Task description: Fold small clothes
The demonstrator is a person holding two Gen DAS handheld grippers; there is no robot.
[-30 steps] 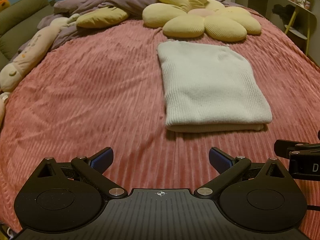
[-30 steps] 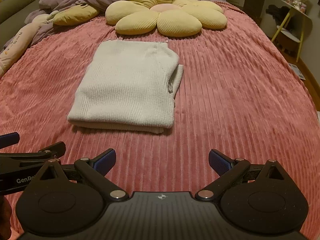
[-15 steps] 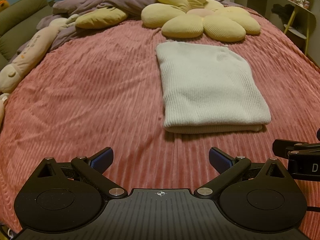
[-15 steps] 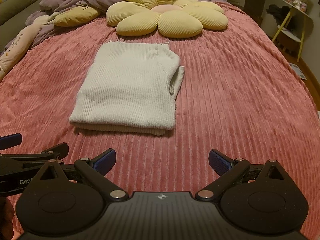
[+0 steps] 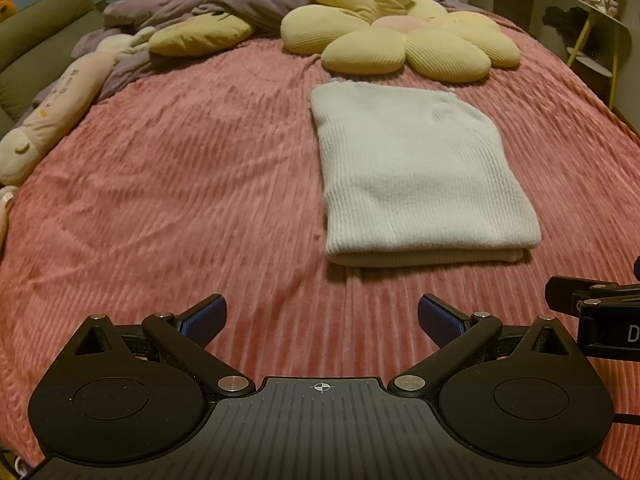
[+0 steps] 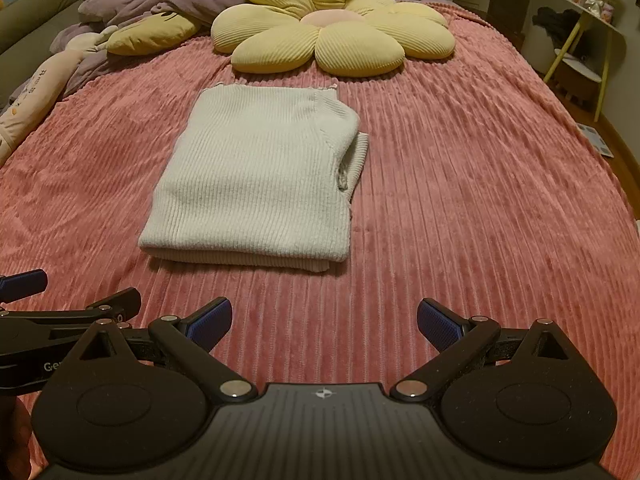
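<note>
Cream sweater (image 6: 256, 178) folded flat on pink bed (image 6: 480, 200), below flower cushion (image 6: 332, 36). Over last second, almost nothing shifted. Left claw (image 5: 320, 322) and right claw (image 6: 324, 322) both spread, empty, hanging short of garment. Fold looks finished.
</note>
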